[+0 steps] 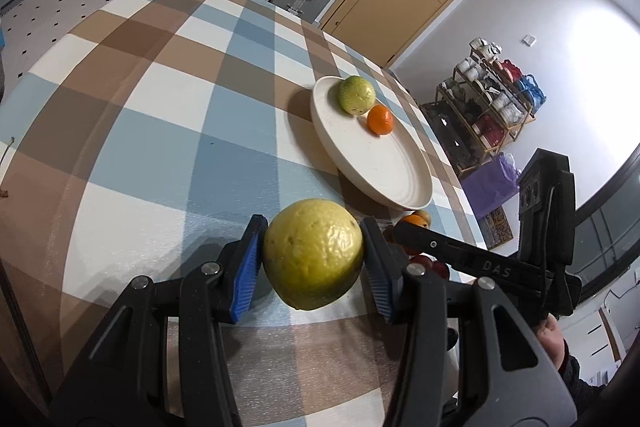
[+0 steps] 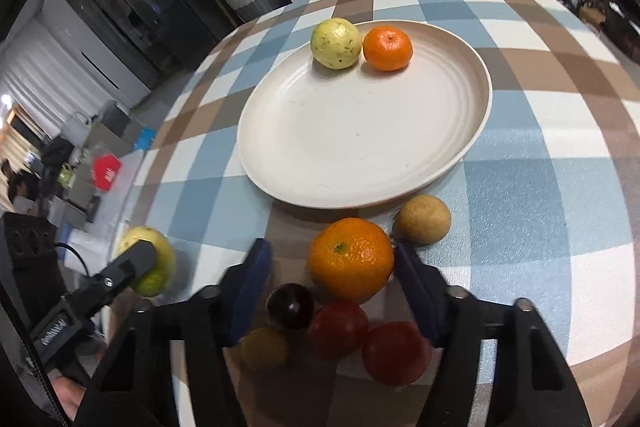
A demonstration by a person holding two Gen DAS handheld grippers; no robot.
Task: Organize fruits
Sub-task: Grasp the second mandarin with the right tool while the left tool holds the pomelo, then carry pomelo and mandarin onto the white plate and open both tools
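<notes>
Left wrist view, left fingers (image 1: 313,259) gripping lemon (image 1: 312,253), right fingers (image 2: 332,275) apart around orange (image 2: 350,259), plate (image 2: 304,183) just beyond.

In the left wrist view, the right claw's black arm (image 1: 460,251) at lower right hides most of the small orange and red fruits (image 1: 416,221) behind it. In the right wrist view, the left claw's finger (image 2: 132,261) covers part of the yellow-green round fruit (image 2: 160,259), which is blurred. The dark plum-like fruit (image 2: 290,305) and dull brownish fruit (image 2: 264,347) lie in shadow at bottom centre; their kind cannot be told.
</notes>
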